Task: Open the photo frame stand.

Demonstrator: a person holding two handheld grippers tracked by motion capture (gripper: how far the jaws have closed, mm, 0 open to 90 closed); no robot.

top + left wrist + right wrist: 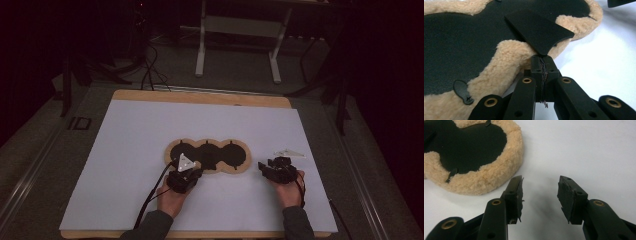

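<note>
Left gripper (542, 58): nearest me at the left; I see its jaws pressed together on the corner of a thin black flap (539, 31), which stands lifted at a slant over the pad. In the high view this gripper (192, 172) sits at the pad's near edge, its grey three-cornered plate on top.
Right gripper (539, 192): jaws apart, with bare white sheet between them. In the high view I see it (275, 164) just right of the pad, not touching it.
Black flap: flat, matte, with a curved edge and rounded corners; the pinched corner is its lowest point.
Fleece pad (207, 156): three joined round lobes in a row, a tan woolly border around black flat middles. I find it at the middle of the white sheet, toward the near side. Up close (506, 65) the pile is curly and thick, and small black tabs fasten the black layer at the edge.
White sheet (130, 135): covers most of the wooden table top (200, 96).
Beyond: a small pale piece (290, 151) lies on the sheet just past the right gripper; I cannot tell what it is.
</note>
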